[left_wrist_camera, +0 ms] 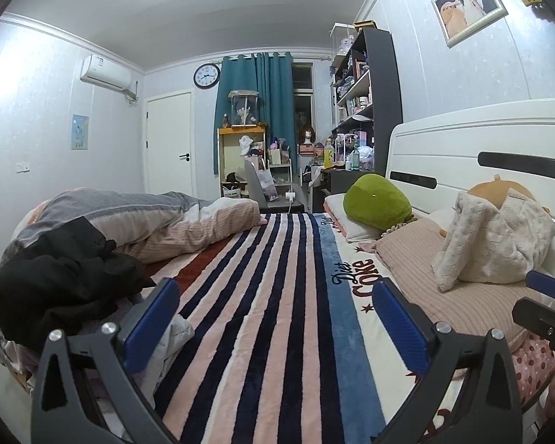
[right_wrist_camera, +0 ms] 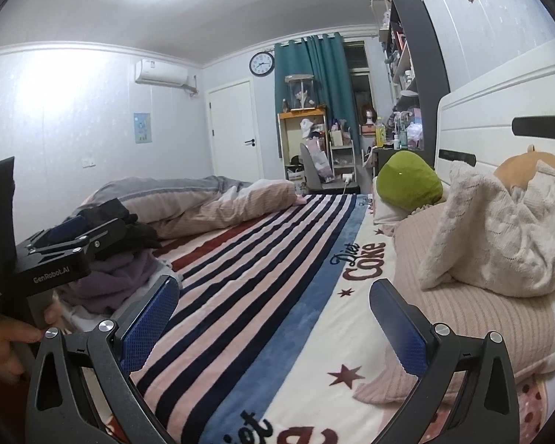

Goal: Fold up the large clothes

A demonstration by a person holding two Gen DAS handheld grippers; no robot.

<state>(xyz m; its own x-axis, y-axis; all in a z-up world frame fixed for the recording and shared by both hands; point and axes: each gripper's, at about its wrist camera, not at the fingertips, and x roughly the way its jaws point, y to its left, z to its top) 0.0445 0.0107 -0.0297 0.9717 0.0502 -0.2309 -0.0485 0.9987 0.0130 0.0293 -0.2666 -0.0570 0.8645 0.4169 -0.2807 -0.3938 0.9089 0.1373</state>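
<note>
Two tongs hover low over the bed, both with jaws spread wide and nothing between them. The left tongs (left_wrist_camera: 275, 318) point along the striped blanket (left_wrist_camera: 262, 296); the right tongs (right_wrist_camera: 273, 314) do the same, a little nearer the pillow (right_wrist_camera: 473, 307). In the right view the left tongs show at the left edge, held in a hand (right_wrist_camera: 7, 340). The clothes sit in a heap at the blanket's left edge: a black garment (left_wrist_camera: 55, 281) on top, a purple one (right_wrist_camera: 118, 281) under it, pale cloth below. Behind the heap lies a bunched duvet (left_wrist_camera: 174, 222). A cream knit (left_wrist_camera: 495, 244) drapes a plush on the pillow, with a green cushion (left_wrist_camera: 377, 199) beyond it.
</note>
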